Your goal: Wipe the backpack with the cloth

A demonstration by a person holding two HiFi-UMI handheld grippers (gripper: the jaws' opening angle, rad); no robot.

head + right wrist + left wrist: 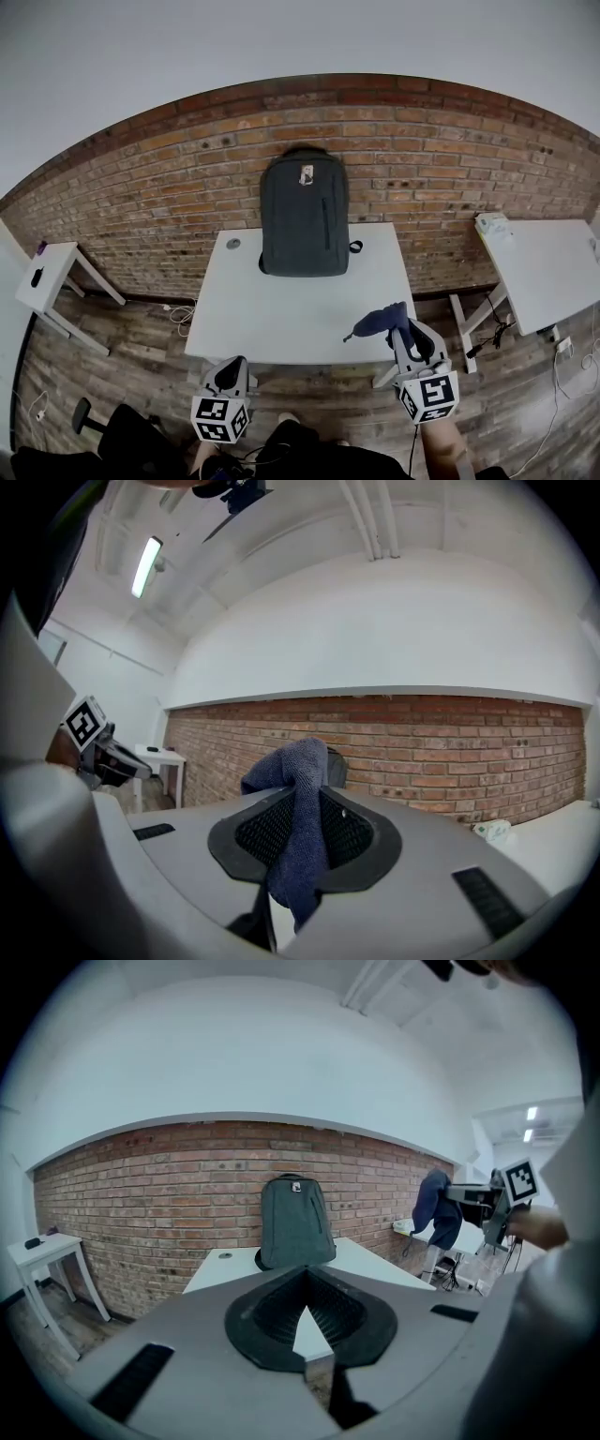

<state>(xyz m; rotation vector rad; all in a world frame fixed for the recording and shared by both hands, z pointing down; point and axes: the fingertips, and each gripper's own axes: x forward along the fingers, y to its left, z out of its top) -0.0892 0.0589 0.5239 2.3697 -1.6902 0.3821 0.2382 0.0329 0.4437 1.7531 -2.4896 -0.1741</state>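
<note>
Against brick wall [169,187], grey backpack [304,217] stands upright; blue cloth [380,322] bunched.

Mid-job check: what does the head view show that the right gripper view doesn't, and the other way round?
Head view only: the whole backpack, upright at the far edge of the white table against the brick wall, with bare tabletop in front of it.
Right gripper view only: the right gripper up close, jaws shut on the blue cloth, which hides most of the backpack; also a ceiling light.
Both: the cloth, the brick wall, the left gripper and the small side table.
</note>
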